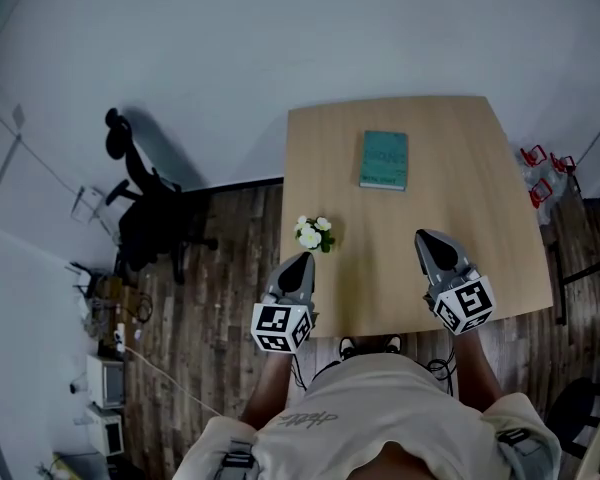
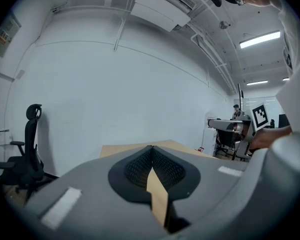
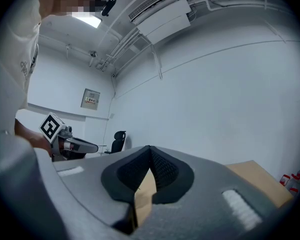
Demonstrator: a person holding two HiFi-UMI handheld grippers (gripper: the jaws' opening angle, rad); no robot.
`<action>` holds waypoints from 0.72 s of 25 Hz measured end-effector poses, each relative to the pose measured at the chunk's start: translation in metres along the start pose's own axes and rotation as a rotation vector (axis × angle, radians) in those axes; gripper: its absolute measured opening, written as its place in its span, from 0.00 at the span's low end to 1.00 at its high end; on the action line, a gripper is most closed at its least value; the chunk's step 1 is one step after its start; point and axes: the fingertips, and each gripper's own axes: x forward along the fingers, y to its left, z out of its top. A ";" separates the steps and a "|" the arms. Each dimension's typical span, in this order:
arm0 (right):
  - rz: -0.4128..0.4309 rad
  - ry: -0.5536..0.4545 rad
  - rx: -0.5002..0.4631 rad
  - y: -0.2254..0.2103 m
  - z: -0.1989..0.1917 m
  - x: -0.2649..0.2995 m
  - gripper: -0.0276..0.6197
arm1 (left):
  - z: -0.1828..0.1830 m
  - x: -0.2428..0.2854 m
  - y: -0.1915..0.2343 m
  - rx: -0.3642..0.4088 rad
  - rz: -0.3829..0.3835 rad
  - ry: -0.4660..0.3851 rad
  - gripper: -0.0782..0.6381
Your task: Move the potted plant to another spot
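The potted plant [image 1: 314, 233], small with white flowers and green leaves, stands near the left edge of the wooden table [image 1: 460, 198]. My left gripper [image 1: 302, 262] is shut and empty, its tip just short of the plant at the table's near left edge. In the left gripper view the jaws [image 2: 151, 149] meet at the tips and the plant is hidden. My right gripper [image 1: 426, 239] is shut and empty over the table's near right part, well to the right of the plant. In the right gripper view its tips [image 3: 149, 149] touch.
A teal book [image 1: 383, 158] lies flat toward the table's far side. A black office chair [image 1: 145, 218] stands on the wood floor to the left, with boxes and cables beyond it. Red items [image 1: 542, 173] sit past the right edge. A white wall runs behind the table.
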 end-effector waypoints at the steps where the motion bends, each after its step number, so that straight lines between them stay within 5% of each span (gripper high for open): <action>1: 0.000 0.001 -0.001 0.001 0.000 0.000 0.05 | 0.000 0.000 0.001 -0.001 -0.001 -0.003 0.13; 18: -0.043 0.019 -0.027 0.003 -0.002 -0.004 0.05 | -0.002 0.006 0.001 -0.006 -0.050 -0.017 0.13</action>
